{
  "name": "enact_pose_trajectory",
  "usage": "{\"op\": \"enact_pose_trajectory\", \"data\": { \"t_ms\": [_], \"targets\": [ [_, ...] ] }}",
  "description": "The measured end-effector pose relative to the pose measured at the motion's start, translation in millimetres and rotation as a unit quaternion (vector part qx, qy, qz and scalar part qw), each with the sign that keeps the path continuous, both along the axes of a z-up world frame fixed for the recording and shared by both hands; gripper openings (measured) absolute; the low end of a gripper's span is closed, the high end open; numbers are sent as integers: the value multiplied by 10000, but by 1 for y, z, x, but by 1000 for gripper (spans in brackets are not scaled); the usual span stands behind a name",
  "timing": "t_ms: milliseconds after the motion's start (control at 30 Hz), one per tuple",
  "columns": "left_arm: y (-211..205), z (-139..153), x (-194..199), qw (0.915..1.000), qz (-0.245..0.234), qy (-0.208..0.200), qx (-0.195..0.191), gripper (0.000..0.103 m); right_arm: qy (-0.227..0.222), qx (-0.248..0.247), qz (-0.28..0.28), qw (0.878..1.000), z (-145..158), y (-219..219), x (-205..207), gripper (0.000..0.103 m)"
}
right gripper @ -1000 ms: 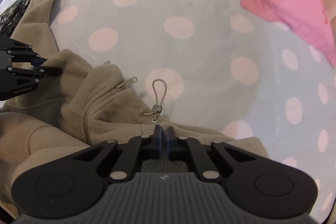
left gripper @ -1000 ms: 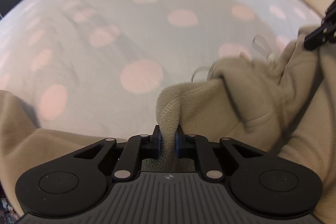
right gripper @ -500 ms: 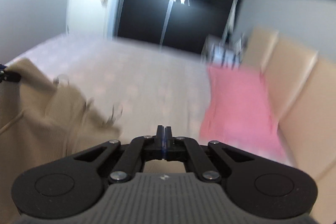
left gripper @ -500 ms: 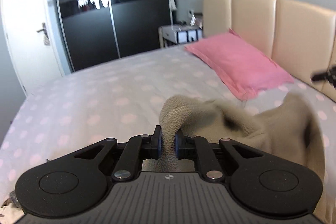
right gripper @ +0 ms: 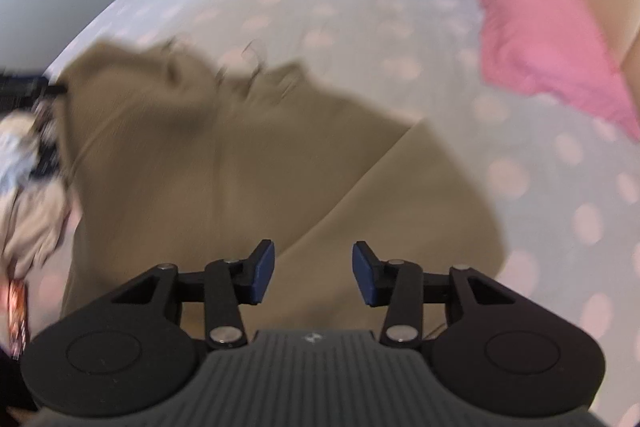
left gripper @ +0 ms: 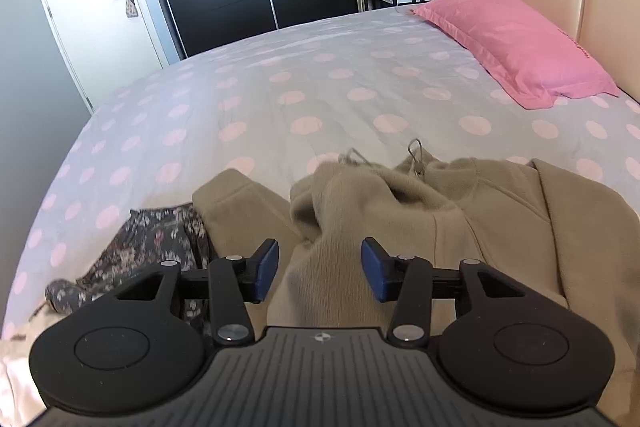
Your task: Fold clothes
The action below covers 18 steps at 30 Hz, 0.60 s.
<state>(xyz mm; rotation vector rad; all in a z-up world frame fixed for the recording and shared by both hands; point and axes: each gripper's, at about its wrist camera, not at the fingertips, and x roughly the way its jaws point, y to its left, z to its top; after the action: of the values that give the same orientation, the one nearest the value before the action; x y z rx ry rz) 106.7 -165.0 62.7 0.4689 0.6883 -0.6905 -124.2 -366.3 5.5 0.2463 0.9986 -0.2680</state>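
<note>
Downward-tilted, left gripper [left gripper: 319, 269] and right gripper [right gripper: 313, 273] opening, pads clear of the crumpled beige fleece jacket [left gripper: 460, 223] lying on the dotted bedsheet [left gripper: 320, 99]

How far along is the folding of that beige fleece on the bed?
Early. The beige fleece lies rumpled on the dotted bedspread, not yet a neat fold. Left gripper and right gripper are opening; fabric lies between the left pads, unpressed. Left to do: smoothing, folding, and the floral garment beside it.
</note>
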Motion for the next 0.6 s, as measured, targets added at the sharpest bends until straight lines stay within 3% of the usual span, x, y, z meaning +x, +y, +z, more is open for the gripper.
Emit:
{"op": "enact_pose_trajectory", "data": {
  "t_ms": [100, 233, 367, 600],
  "targets": [
    [10, -4, -12, 9999, -51, -62, 78, 44, 167, 209, 498, 9984, -31, 45, -12, 52],
    [23, -18, -25, 9992, -112, -48, 390, 44, 173, 92, 904, 9957, -51, 93, -26, 59],
    [42, -32, -39, 9984, -116, 4, 546, 44, 202, 9, 936, 9954, -65, 121, -33, 66],
    [71, -70, -56, 9974, -33, 565, 449, 44, 473, -227, 718, 9960, -109, 134, -28, 69]
  ]
}}
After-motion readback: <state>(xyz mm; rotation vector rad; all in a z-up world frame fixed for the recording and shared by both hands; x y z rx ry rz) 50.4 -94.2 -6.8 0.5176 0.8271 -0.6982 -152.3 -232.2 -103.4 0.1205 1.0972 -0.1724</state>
